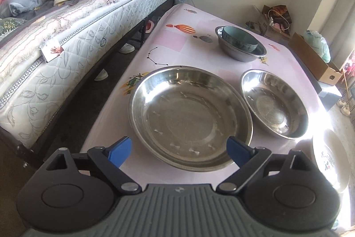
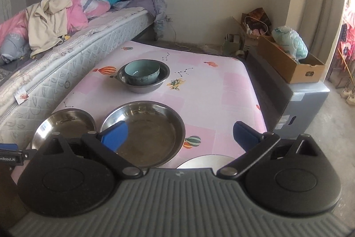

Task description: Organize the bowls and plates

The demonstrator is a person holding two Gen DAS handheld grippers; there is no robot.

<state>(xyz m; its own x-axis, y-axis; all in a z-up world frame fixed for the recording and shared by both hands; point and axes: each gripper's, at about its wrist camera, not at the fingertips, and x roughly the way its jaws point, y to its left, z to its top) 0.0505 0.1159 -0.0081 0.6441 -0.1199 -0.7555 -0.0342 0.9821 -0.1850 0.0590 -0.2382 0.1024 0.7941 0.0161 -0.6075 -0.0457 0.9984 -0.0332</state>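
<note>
A wide steel dish (image 1: 190, 114) lies near the front of the pink-clothed table (image 1: 177, 43). My left gripper (image 1: 179, 151) hangs open over its near rim, pads clear of it. To its right sits a smaller steel bowl (image 1: 275, 103), with a white printed plate (image 1: 332, 161) at the frame's right edge. Farther back a teal bowl (image 1: 239, 37) rests inside another steel bowl (image 1: 241, 52). My right gripper (image 2: 180, 137) is open and empty above the smaller steel bowl (image 2: 146, 132). The wide dish (image 2: 64, 123) is left of it and the white plate's rim (image 2: 204, 161) just below. The nested teal bowl (image 2: 142, 72) stands behind.
A bed (image 1: 73, 41) piled with clothes and bedding runs close along the table's left side. Right of the table stand a grey box (image 2: 306, 99) carrying an open cardboard box (image 2: 288, 63) with a plastic bag. Bags and clutter fill the far corner (image 2: 253, 28).
</note>
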